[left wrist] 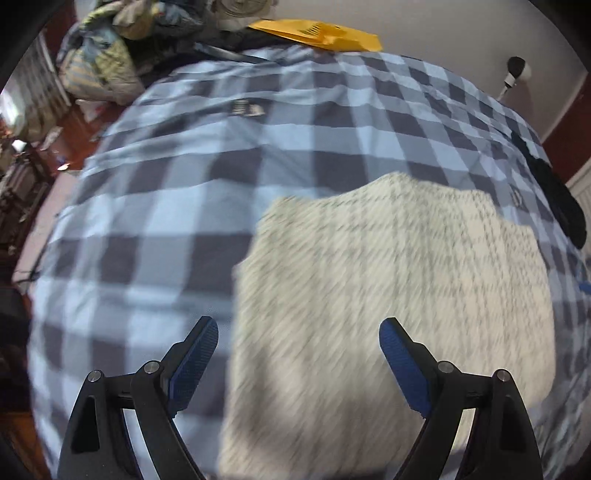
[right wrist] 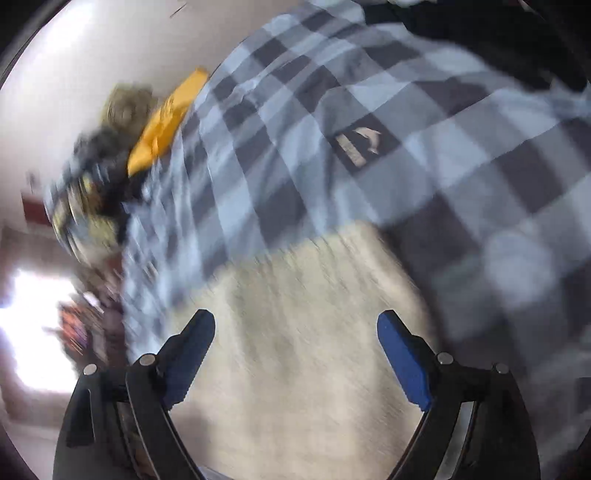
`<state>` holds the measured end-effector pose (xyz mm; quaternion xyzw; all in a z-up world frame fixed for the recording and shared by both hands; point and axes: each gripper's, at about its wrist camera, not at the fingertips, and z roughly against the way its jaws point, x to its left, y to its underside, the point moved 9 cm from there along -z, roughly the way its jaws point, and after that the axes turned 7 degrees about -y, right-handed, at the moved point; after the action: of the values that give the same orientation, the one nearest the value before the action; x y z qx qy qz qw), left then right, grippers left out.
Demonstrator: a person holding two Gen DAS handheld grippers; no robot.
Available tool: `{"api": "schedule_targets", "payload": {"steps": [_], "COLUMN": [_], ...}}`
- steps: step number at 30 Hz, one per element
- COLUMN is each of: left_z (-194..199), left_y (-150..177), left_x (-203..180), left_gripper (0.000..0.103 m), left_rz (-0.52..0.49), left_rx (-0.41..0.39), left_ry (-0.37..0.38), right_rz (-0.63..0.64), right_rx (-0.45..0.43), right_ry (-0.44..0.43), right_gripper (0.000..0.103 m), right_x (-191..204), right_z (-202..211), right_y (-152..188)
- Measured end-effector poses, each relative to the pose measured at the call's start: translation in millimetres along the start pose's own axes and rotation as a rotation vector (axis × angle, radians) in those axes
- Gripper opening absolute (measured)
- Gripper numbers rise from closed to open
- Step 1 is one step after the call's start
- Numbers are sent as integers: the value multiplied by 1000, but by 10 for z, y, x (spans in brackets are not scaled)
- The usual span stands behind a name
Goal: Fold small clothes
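Note:
A cream knitted garment (left wrist: pixel 399 295) lies flat on the blue checked bedcover (left wrist: pixel 207 155), folded into a rough rectangle. My left gripper (left wrist: pixel 299 332) hangs above its near left part, open, with nothing between its blue pads. In the right wrist view the same cream garment (right wrist: pixel 306 332) fills the lower middle, blurred by motion. My right gripper (right wrist: pixel 295 325) stands open over it, blue pads wide apart and clear of the cloth. The checked bedcover (right wrist: pixel 369 147) spreads beyond.
A yellow flat envelope (left wrist: pixel 321 35) lies at the bed's far edge, beside a heap of clothes (left wrist: pixel 110 55). A dark garment (left wrist: pixel 557 199) rests at the right edge of the bed. Red floor (left wrist: pixel 74 125) shows at the left. A white wall stands behind.

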<state>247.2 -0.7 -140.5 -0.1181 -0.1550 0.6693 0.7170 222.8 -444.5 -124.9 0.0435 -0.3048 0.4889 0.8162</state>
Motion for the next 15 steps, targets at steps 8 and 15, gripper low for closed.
{"api": "schedule_targets", "payload": {"steps": [8, 15], "left_z": [580, 524], "left_y": [844, 1154], "left_x": [375, 396], "left_gripper": [90, 90], "left_rz": [49, 78], "left_rx": [-63, -54], "left_ry": [21, 80], "right_rz": [145, -33], "right_rx": [79, 140], "right_ry": [184, 119], "right_gripper": [86, 42], "right_x": [-623, -985], "right_z": [290, 88], "right_y": [1169, 1415]}}
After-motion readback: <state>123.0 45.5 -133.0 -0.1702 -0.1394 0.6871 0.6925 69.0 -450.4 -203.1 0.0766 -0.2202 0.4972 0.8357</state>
